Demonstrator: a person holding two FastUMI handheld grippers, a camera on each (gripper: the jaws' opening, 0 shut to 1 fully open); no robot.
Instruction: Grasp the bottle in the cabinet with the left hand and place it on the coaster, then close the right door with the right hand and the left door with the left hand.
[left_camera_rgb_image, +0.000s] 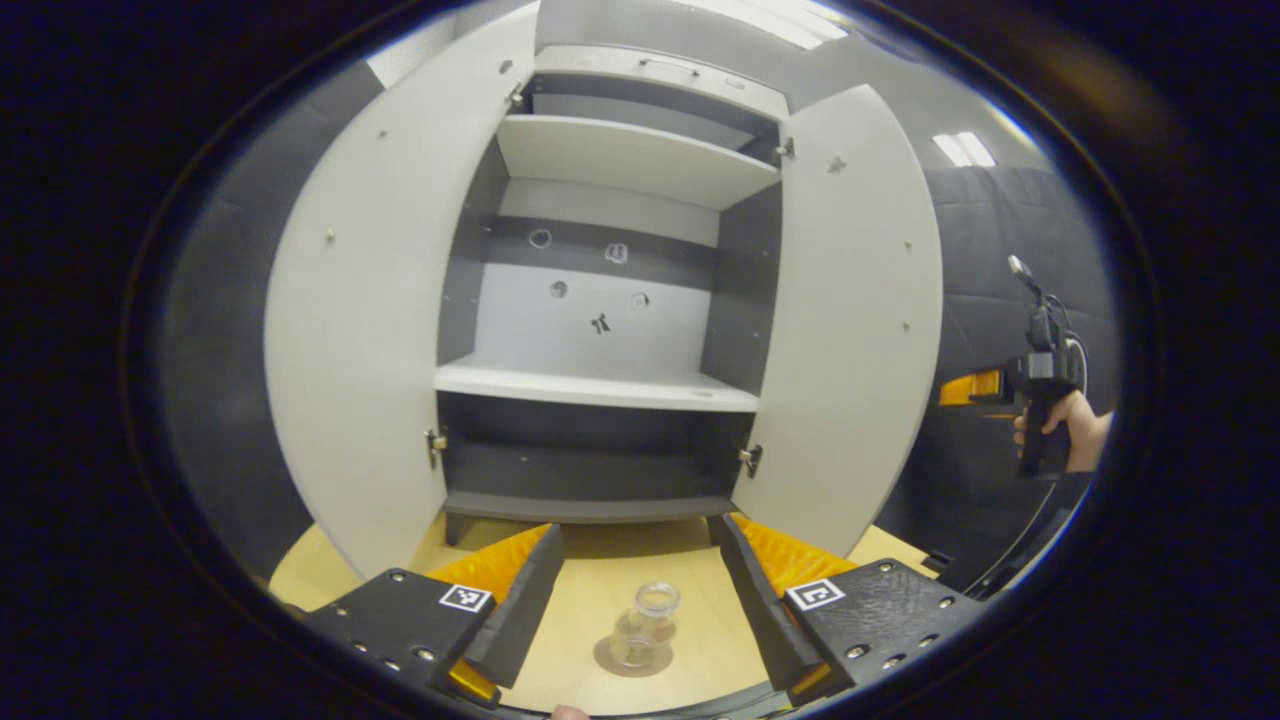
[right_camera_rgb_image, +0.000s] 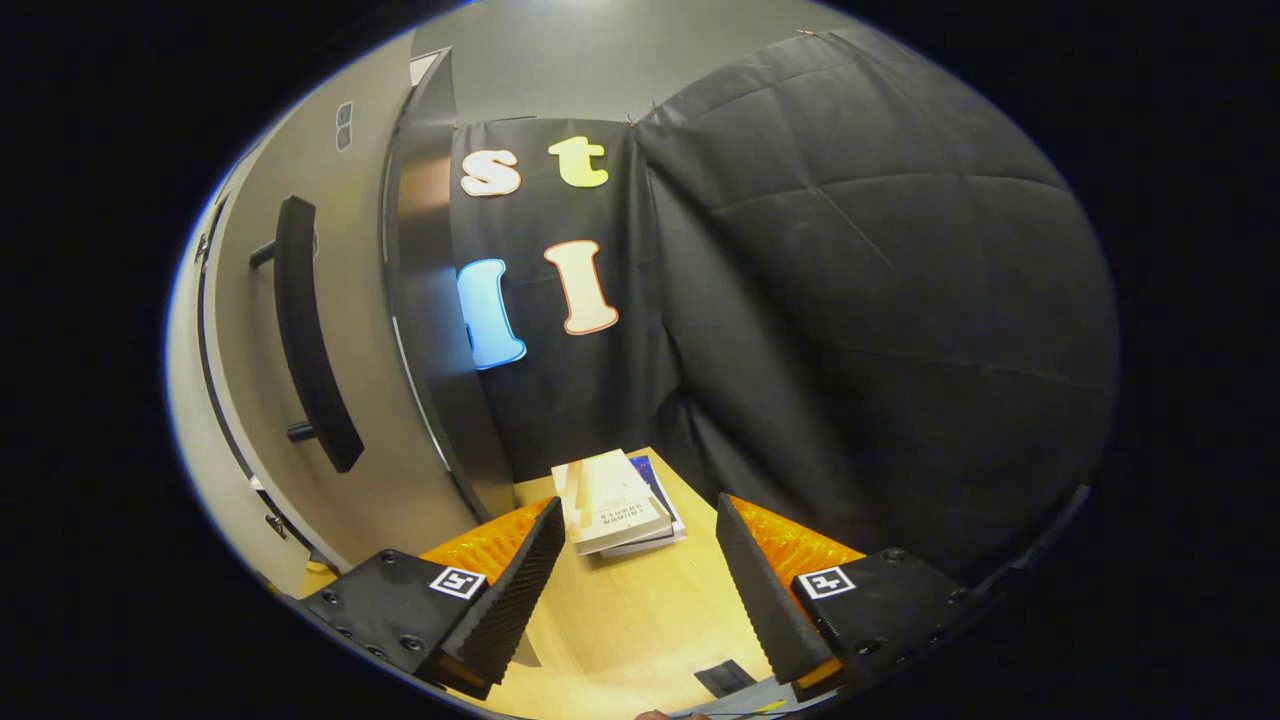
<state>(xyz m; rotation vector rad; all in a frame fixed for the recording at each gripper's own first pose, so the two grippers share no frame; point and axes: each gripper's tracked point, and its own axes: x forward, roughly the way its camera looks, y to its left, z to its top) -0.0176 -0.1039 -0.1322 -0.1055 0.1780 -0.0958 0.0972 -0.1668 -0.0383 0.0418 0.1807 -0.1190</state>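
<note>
Bottle (left_camera_rgb_image: 645, 625) on coaster (left_camera_rgb_image: 612, 660) (labels probably unreadable).

In the left gripper view, the left gripper (left_camera_rgb_image: 634, 590) points forward and slightly down, its two fingers spread wide apart with nothing pressed between them. Far off at the right edge of that view, the right gripper (left_camera_rgb_image: 985, 387) is held out at about mid-height, pointing leftward, with a hand (left_camera_rgb_image: 1068, 432) wrapped around its grip and a bit of forearm showing behind it. In the right gripper view, the right gripper (right_camera_rgb_image: 640, 585) likewise has its fingers parted wide, both tips free, angled forward and gently downward.
</note>
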